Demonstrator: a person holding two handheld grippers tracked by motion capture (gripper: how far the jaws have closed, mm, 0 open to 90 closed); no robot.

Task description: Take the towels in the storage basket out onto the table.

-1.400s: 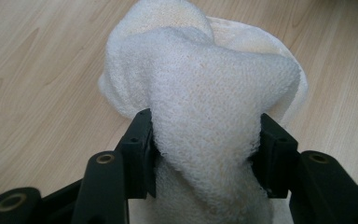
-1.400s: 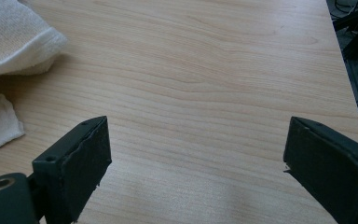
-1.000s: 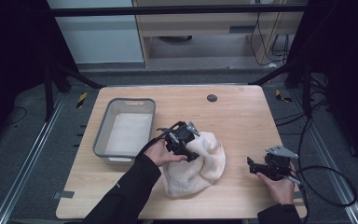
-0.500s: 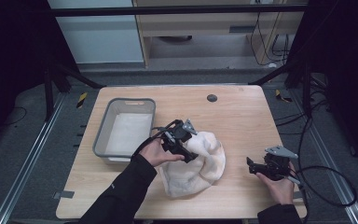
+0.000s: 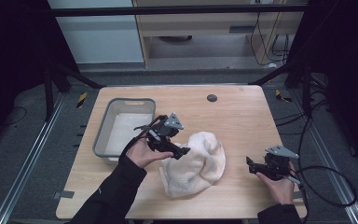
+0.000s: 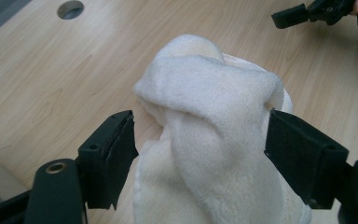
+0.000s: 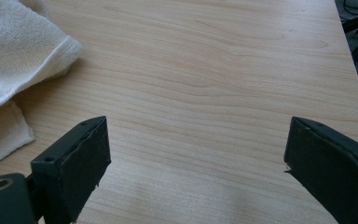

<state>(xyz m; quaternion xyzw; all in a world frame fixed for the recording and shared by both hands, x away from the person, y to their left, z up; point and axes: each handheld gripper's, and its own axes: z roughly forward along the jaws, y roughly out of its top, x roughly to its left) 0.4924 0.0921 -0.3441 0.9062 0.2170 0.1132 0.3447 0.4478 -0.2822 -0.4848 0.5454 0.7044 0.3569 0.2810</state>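
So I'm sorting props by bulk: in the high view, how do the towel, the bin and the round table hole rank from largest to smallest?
1. Bin and towel: they look about alike in spread, so I won't rank them. The left tool hides part of the towel.
2. Hole: by far the smallest.

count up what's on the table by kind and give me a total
Towel: 1
Grey bin: 1
Handheld claw: 2, the left claw and the right claw
Total: 4
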